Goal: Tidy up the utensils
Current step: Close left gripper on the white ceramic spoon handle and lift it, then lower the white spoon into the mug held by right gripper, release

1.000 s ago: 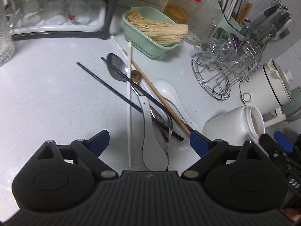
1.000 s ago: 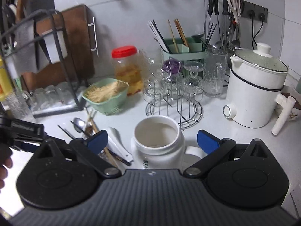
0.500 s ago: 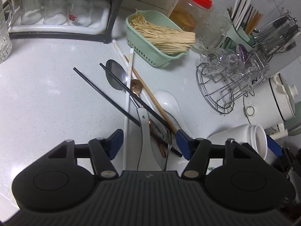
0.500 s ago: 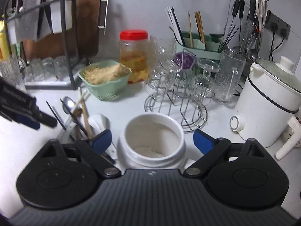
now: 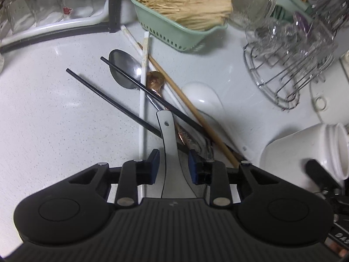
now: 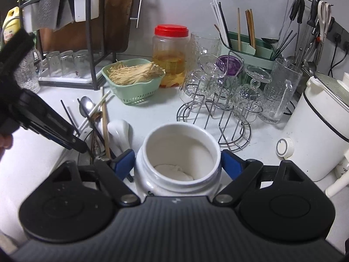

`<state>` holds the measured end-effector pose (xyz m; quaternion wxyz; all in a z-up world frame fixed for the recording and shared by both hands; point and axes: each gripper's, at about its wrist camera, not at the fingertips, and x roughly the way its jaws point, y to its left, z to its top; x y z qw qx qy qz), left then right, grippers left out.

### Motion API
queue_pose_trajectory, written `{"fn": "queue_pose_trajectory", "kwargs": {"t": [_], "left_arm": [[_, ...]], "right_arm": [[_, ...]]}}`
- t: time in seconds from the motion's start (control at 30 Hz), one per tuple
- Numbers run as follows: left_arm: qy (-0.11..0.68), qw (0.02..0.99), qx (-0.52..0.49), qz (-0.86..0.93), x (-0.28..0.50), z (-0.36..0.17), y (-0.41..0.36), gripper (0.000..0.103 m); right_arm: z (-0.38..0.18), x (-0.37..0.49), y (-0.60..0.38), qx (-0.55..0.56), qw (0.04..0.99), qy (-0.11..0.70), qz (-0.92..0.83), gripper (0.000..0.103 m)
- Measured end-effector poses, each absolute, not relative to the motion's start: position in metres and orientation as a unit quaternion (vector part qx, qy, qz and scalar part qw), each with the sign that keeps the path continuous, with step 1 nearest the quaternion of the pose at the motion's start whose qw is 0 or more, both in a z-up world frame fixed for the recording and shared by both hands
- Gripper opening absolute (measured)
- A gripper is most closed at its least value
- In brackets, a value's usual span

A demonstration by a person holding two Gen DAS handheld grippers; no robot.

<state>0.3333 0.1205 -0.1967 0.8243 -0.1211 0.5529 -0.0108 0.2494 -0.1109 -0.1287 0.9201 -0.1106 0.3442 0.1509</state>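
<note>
A pile of utensils lies on the white counter: a flat steel paddle [image 5: 166, 131], a steel spoon [image 5: 124, 69], a copper spoon [image 5: 156, 79], black chopsticks [image 5: 109, 100], a white chopstick [image 5: 142, 91], a wooden chopstick [image 5: 185, 100] and a white ceramic spoon [image 5: 202, 98]. My left gripper [image 5: 173, 164] points down over the pile. Its jaws are closing with the paddle's handle between the blue pads [image 5: 153, 163], a small gap on each side. My right gripper [image 6: 177, 162] is shut on the white jar [image 6: 177, 135], which is open and upright.
A green basket of enoki mushrooms [image 6: 133, 76] stands behind the pile. To its right are a red-lidded jar [image 6: 171, 52], a wire rack of glasses [image 6: 218, 100], a green utensil holder [image 6: 246, 45] and a white cooker [image 6: 316, 131]. Upturned glasses [image 5: 43, 2] sit at the back left.
My left gripper has come down onto the pile and its jaws have narrowed around the paddle's handle. My right gripper moved in and closed on the white jar.
</note>
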Motion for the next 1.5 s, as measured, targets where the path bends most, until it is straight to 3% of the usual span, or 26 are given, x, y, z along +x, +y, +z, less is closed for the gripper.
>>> {"fn": "queue_pose_trajectory", "kwargs": {"t": [0.43, 0.53, 0.73, 1.5], "left_arm": [[0.563, 0.821, -0.085, 0.037, 0.35, -0.195, 0.106, 0.031], [0.562, 0.823, -0.068, 0.043, 0.352, -0.194, 0.102, 0.019], [0.549, 0.833, -0.057, 0.042, 0.35, -0.189, 0.102, 0.016], [0.408, 0.907, -0.095, -0.053, 0.294, -0.071, 0.063, 0.016]], "right_arm": [[-0.128, 0.246, -0.114, -0.122, 0.916, 0.337, 0.18, 0.088], [-0.128, 0.246, -0.114, -0.122, 0.916, 0.335, 0.183, 0.088], [-0.129, 0.248, -0.115, -0.122, 0.916, 0.331, 0.188, 0.088], [-0.134, 0.252, -0.105, -0.166, 0.912, 0.317, 0.199, 0.09]]}}
